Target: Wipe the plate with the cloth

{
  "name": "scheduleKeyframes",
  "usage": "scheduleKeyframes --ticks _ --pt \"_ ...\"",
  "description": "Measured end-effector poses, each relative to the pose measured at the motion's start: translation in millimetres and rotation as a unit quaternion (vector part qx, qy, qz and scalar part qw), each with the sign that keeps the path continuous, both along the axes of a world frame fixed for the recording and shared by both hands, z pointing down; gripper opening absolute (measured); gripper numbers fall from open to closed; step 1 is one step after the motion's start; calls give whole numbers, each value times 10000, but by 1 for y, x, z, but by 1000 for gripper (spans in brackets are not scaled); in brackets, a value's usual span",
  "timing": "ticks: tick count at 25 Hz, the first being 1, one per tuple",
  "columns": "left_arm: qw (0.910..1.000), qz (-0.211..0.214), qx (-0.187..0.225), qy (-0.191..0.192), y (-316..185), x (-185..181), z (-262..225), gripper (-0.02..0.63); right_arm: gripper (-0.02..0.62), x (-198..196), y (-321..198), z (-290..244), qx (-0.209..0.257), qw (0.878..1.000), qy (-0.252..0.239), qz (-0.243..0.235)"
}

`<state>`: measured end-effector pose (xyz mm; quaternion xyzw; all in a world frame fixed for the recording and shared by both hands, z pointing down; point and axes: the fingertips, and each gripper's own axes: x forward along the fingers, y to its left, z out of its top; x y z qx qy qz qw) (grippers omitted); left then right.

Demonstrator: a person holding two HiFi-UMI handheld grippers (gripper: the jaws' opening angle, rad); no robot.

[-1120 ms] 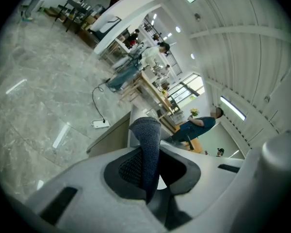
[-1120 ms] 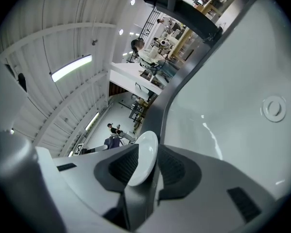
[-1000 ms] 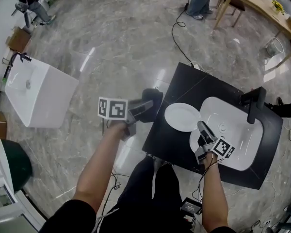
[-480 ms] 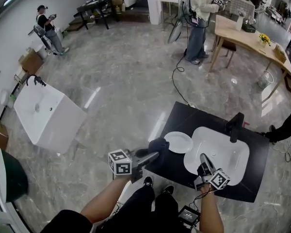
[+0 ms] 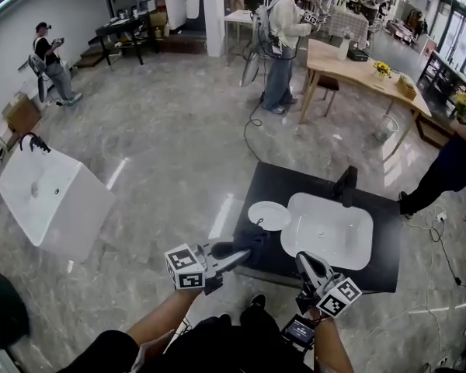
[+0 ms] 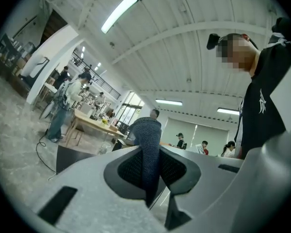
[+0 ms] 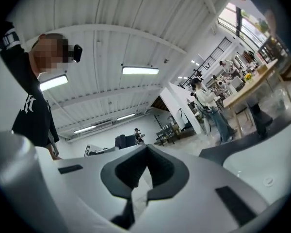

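Cloth (image 6: 148,147) sits pinched in the left gripper's (image 5: 243,254) fingers, clear of the plate (image 5: 269,215); the right gripper's (image 5: 304,260) fingers have just closed on nothing. Next, likely: lower cloth onto plate.

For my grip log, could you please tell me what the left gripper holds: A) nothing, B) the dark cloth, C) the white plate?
B: the left gripper has its jaws pressed on the dark cloth, while the plate lies on the counter.
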<state>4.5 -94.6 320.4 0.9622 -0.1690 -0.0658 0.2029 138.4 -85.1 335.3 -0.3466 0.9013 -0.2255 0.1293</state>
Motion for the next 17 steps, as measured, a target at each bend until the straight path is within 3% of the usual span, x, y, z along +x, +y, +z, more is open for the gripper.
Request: scheduleKeyframes --ticks 5,9,17 --pt "9990 230 368 115 54 -19 -14 54 3 -23 57 -21 295 9987 355 218" --pt "9980 433 360 279 93 -38 -17 54 3 -41 99 -27 300 9982 425 289" --pt "9987 443 248 109 147 -60 -30 54 3 -63 149 -64 511 9976 378 284"
